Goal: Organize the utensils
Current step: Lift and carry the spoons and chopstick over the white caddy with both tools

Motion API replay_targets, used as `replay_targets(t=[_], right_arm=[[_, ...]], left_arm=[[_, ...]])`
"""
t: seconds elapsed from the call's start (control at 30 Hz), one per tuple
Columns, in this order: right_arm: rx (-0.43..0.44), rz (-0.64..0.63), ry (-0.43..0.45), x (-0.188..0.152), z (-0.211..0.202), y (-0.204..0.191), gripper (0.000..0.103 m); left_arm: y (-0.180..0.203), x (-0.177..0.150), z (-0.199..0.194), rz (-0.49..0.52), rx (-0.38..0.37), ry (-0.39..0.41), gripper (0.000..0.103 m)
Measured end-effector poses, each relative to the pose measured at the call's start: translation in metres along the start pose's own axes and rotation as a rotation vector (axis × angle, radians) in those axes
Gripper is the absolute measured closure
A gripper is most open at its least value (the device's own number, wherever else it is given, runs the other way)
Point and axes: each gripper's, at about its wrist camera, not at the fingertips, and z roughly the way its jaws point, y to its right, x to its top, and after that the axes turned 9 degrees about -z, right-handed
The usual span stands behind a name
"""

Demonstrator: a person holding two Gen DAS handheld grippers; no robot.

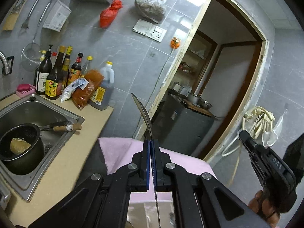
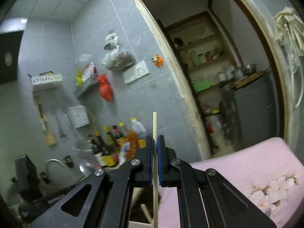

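Observation:
My left gripper [image 1: 151, 141] is shut on a metal spoon [image 1: 142, 114]. The spoon shows edge-on: its bowl rises above the fingertips and its thin handle runs back between the pads. My right gripper [image 2: 155, 137] is shut on a pale wooden chopstick [image 2: 155, 123] that stands nearly upright between the blue pads, its end sticking out above them. In the left wrist view the right gripper [image 1: 245, 135] appears at the right edge with a hand [image 1: 262, 205] on its grip. Both grippers hang in the air above a pink flowered cloth [image 2: 247, 163].
A steel sink [image 1: 28, 182] at the left holds a black pot [image 1: 20, 152] and a wooden-handled knife [image 1: 66, 127]. Sauce bottles [image 1: 57, 76] crowd the counter corner. Utensils [image 1: 28, 17] hang on the grey tiled wall. An open doorway [image 1: 218, 76] leads to a pantry.

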Motion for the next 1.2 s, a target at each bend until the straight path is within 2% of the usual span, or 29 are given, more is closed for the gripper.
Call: replay_targets(t=[0.13,0.23,0.5,0.73,0.9,1.2], right_arm=[[-0.07,-0.039,0.023,-0.008,0.007,-0.001,0.099],[-0.097,-0.073,0.042,-0.015,0.01,-0.004,0.099],[-0.101,-0.114,0.051,-0.033,0.016,-0.013,0.099],[-0.093,-0.08,0.021,-0.053,0.021,-0.007,0.099],[-0.093,-0.063,0.029,-0.055,0.02,-0.004,0.099],[-0.088,-0.052,0.068,-0.057,0.019,-0.007,0.099]], left_arm=[[-0.009,-0.01,0.014,0.01,0.012,0.021,0.1],[-0.008,-0.023,0.017,0.054,0.034,0.054,0.1],[-0.002,-0.052,0.008,0.169,0.069,0.167,0.1],[0.007,-0.065,-0.009,0.253,0.075,0.261,0.1],[0.006,-0.072,-0.021,0.319,0.076,0.287,0.1],[-0.011,-0.069,-0.024,0.247,0.077,0.263,0.1]])
